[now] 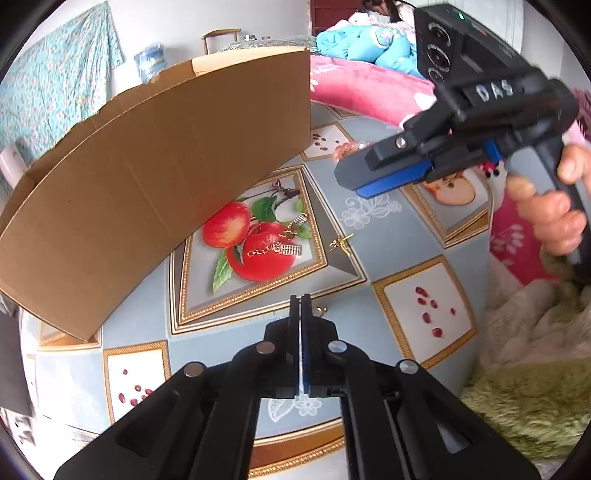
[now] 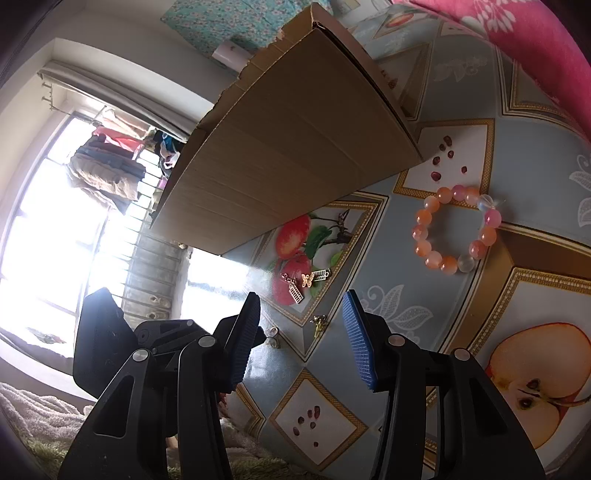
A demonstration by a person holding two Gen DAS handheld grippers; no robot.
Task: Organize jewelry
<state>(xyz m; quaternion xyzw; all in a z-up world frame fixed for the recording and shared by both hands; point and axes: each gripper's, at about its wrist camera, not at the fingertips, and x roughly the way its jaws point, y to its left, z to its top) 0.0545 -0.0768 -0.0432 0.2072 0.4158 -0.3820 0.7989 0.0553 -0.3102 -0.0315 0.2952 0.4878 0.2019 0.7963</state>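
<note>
Your two wrist cameras look steeply down, close over the table point(image 1: 388, 236); both share the cardboard box point(image 1: 155, 177) and apple print point(image 2: 295, 254).

Plain white walls point(image 1: 162, 26). Tall barred window point(image 2: 74, 221) on one side, daylight blown out — laundry hung at its top. Teal floral cloth point(image 1: 48, 85) on the wall. Glossy fruit-print tablecloth point(image 1: 406, 240); pink floral blanket point(image 1: 362, 88) and green shaggy throw point(image 1: 517, 406) beside it.
</note>
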